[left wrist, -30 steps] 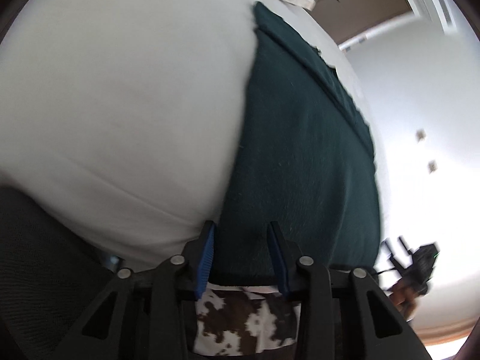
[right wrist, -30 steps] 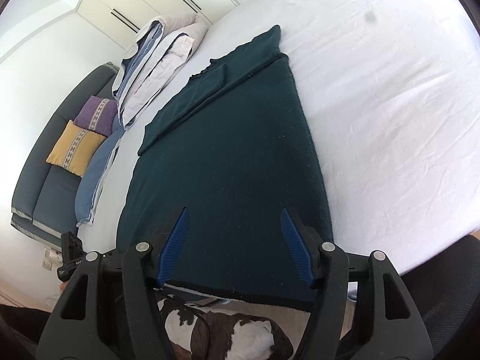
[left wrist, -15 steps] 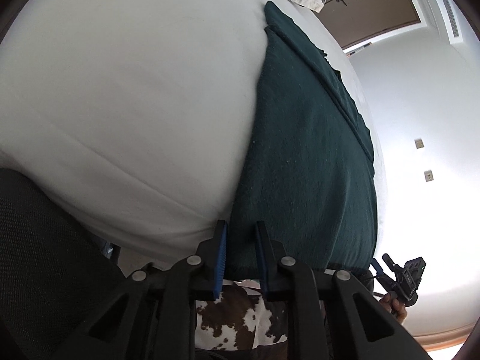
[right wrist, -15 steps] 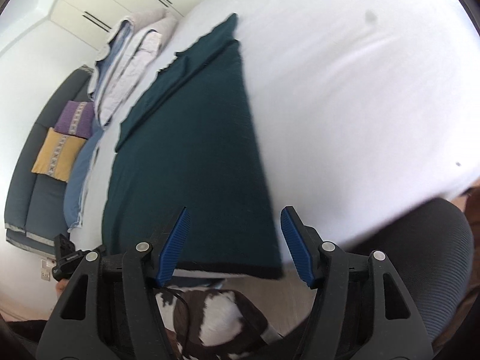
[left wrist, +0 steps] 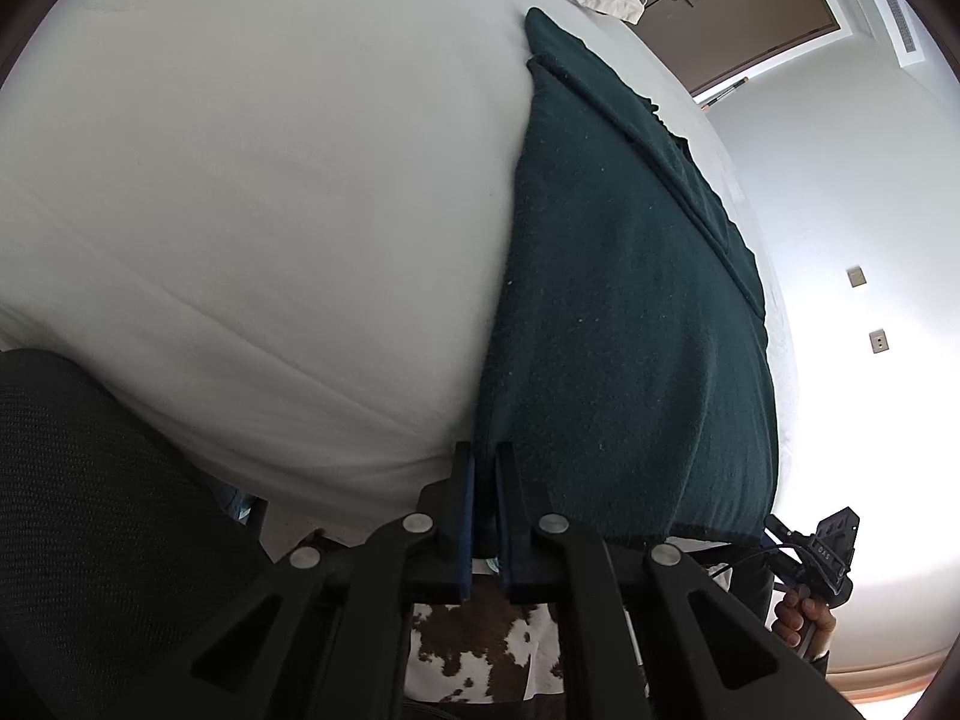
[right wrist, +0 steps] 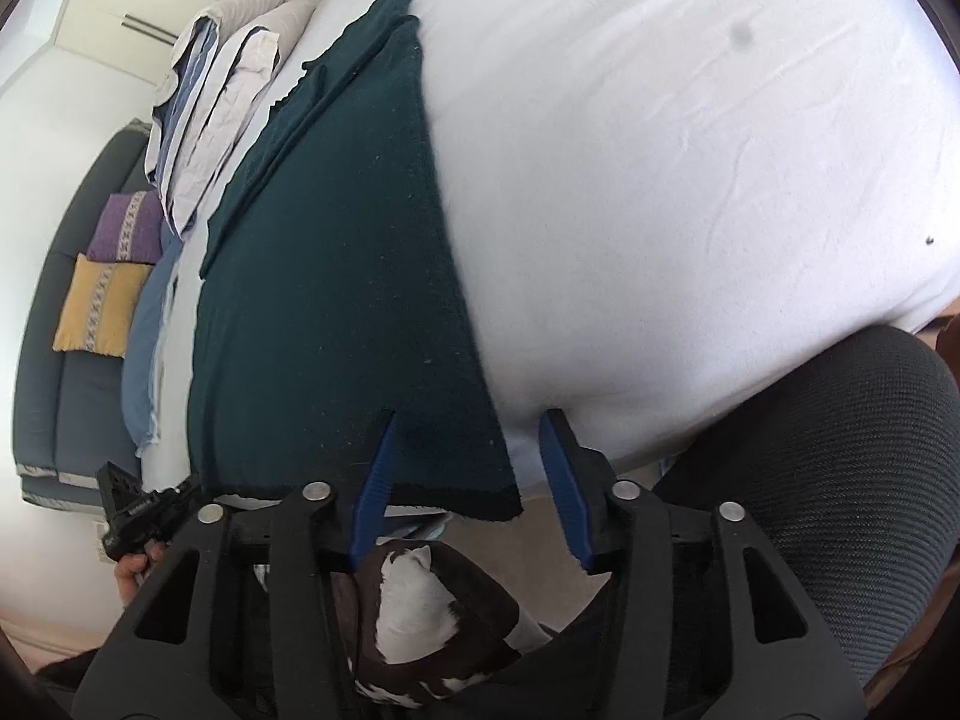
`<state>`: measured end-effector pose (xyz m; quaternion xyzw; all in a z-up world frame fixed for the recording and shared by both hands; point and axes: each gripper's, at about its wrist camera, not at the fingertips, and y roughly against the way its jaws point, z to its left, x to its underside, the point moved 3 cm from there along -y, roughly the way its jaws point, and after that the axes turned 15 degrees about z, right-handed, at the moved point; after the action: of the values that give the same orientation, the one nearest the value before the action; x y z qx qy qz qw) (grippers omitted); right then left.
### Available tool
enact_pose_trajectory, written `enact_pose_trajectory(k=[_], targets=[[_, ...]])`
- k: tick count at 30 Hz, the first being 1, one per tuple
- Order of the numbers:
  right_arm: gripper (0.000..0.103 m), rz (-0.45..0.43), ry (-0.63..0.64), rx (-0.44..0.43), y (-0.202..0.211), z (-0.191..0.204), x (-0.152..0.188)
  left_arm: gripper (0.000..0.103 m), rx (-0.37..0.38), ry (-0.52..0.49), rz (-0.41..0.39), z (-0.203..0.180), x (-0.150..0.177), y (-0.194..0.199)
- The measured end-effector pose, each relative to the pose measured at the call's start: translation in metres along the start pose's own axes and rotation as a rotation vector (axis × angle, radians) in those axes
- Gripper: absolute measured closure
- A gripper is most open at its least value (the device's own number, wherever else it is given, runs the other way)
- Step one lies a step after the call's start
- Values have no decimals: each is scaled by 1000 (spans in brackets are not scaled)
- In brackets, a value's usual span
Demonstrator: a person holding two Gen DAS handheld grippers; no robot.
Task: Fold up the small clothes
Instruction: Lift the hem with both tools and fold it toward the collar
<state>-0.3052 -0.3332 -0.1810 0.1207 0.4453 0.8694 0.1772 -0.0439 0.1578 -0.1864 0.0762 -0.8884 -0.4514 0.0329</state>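
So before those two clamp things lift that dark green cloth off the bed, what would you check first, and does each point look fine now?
1. Left gripper clamped on the near corner of the dark green cloth: ok.
2. Right gripper clamped on the other near corner: not ok; its jaws have just been closing, pads still apart, with the corner between them.
3. Cloth lying flat on the white bed: ok.
4. Far end already folded over: ok, a doubled edge shows.
5. Bedding pile clear of the cloth: cannot tell.
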Motion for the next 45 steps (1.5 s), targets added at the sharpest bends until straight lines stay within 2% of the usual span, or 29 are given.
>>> enact_pose_trajectory(k=[1,5,6,11,19,24,27,30,39,45], targets=[[68,5,-4,-3,-1,-1,1,96,3,1,-2,0,0,1],[92,27,-6,-20,-8,-1,7,97,7,2,-8,0,1,5],[95,24,0,-19,-8,0,8,97,10,1,-13,0,1,6],[97,-39,18,-59,4,10,11,97,51,5,-41,-3,3,20],[97,-174,58,-203,49,49,1,97,170,0,-121,-16,0,57],[97,-181,93,-232,54,75,-15,97,260,1,-143,-22,-6,68],[97,-195,96,-279,57,86,-25,97,303,11,-149,-26,-11,71],[97,-215,100,-339,65,96,-36,97,315,13,-168,-31,-19,77],[97,-303,100,-409,102,126,-94,97,376,-6,-237,-58,-66,99],[97,-354,88,-413,110,146,-154,97,424,7,-274,-74,-120,108]])
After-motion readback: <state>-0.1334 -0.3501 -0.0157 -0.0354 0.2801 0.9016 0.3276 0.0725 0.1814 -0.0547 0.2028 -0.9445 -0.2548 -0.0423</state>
